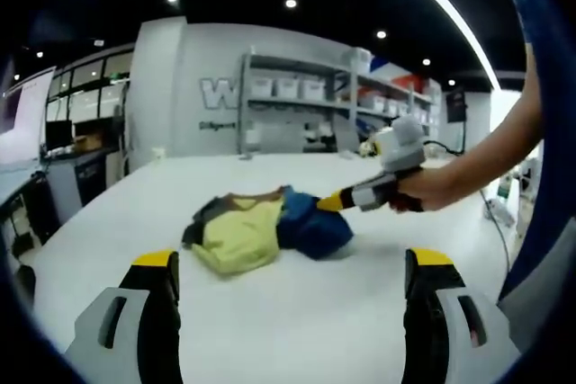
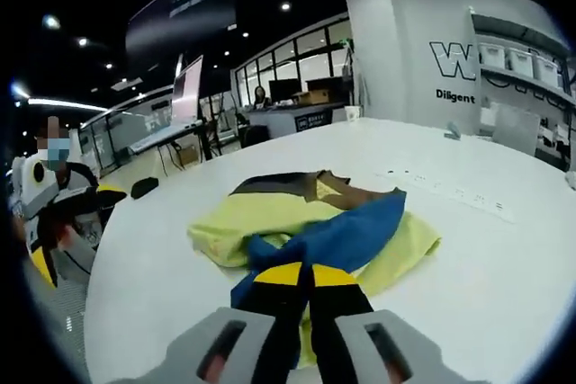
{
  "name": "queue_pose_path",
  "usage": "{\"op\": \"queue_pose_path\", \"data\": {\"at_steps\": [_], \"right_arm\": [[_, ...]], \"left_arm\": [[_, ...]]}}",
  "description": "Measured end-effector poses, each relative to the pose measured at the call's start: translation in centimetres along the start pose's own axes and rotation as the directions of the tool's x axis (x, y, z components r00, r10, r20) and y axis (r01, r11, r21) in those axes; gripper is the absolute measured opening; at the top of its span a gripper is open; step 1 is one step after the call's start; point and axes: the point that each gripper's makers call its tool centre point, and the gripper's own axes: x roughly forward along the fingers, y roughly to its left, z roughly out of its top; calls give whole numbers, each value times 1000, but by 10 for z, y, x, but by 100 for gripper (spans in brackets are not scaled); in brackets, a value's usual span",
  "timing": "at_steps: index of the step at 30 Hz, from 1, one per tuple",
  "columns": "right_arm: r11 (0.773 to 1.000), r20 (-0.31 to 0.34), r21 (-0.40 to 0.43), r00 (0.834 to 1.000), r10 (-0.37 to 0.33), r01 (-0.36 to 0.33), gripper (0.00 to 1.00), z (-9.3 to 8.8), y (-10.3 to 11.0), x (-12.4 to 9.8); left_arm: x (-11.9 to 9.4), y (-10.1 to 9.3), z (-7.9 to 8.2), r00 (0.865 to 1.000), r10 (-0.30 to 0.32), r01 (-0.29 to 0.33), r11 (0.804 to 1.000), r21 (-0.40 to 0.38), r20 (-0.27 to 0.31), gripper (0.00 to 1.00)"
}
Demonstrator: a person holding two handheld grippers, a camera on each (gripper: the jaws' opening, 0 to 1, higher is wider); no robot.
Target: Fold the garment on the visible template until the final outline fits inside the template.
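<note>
Left gripper view: my left gripper (image 1: 290, 276) hung over the white table (image 1: 324, 321), jaws spread wide w/ nothing between. Garment (image 1: 261, 231), yellow + blue w/ dark trim, sat crumpled mid-table ahead; my right gripper (image 1: 335, 200) reached in from the right, tips at its blue part. Right gripper view: right gripper (image 2: 295, 274) had jaws pressed together, pinching the garment's blue fabric (image 2: 337, 236), yellow part spread behind it.

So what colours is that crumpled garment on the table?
Yellow, blue and dark brown garment, clearest in the right gripper view.

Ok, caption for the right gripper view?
Right tongs shut on the blue part of a crumpled yellow-and-blue garment on a white table.
</note>
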Motion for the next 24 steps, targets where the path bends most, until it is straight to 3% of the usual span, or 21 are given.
{"op": "queue_pose_path", "data": {"at_steps": [5,12,18,24], "right_arm": [[995,86,95,996,-13,5,0,19,-13,-35],[978,132,201,988,-77,50,0,18,-29,-92],[959,107,258,983,-149,117,0,-11,-56,-136],[928,20,272,963,-270,255,0,-51,-107,-174]], "left_arm": [[0,1,0,1000,-3,3,1000,-1,5,99],[1,-3,5,1000,-9,9,1000,0,13,99],[1,-4,7,1000,-17,17,1000,0,21,99],[2,-7,8,999,-30,30,1000,2,23,99]]}}
